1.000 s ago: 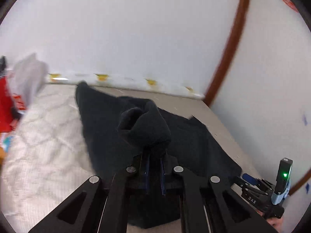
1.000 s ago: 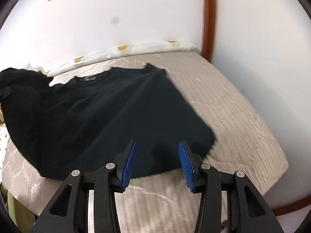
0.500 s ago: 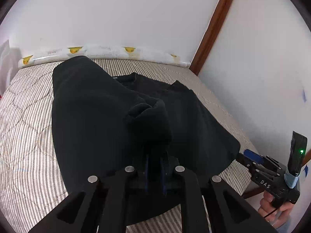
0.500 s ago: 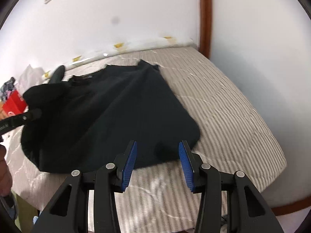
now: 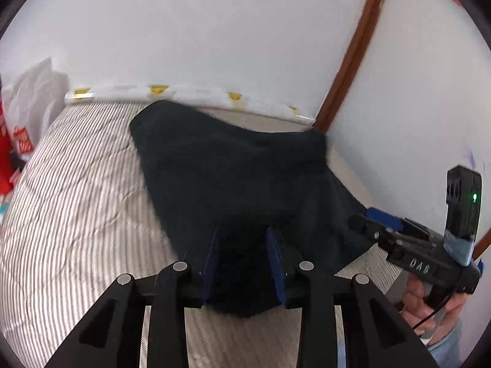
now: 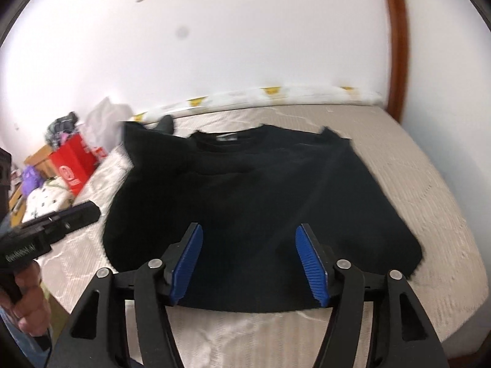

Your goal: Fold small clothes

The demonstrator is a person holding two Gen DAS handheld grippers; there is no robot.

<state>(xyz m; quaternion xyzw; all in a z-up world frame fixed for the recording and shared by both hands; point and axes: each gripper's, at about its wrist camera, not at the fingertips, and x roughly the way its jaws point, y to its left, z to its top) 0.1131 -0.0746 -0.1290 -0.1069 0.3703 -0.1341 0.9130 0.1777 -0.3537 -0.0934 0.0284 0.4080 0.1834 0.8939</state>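
**A:** Where's the black sweater [image 6: 251,190] in your right wrist view?

**B:** Spread flat on the striped mattress [image 6: 429,184], filling the middle of the frame. Its collar points toward the top centre, near the white wall [image 6: 245,46], and the hem runs along the bottom, just under my right gripper [image 6: 249,263]. The blue pads [image 6: 310,260] stand wide apart with nothing pinched; the jaws have just been opening, and the dark cloth only shows behind the gap.

**A:** And the left one?

**B:** In the left wrist view my left gripper [image 5: 242,263] sits at bottom centre, with the sweater [image 5: 233,178] sloping from the upper middle of the frame down into it. The jaws have just been opening too, and stand at a narrow gap. Cloth lies between the pads [image 5: 211,257], though they look to stand off it (the blur makes contact hard to judge).

**A:** Can each gripper see the other?

**B:** Yes. The right gripper [image 5: 408,242] shows at the lower right of the left view, by the sweater's edge, my hand [image 5: 429,306] below it. The left gripper [image 6: 49,230] shows at the left edge of the right view, just beside the sweater's left side. A red bag [image 6: 73,165] stands further up on the left.
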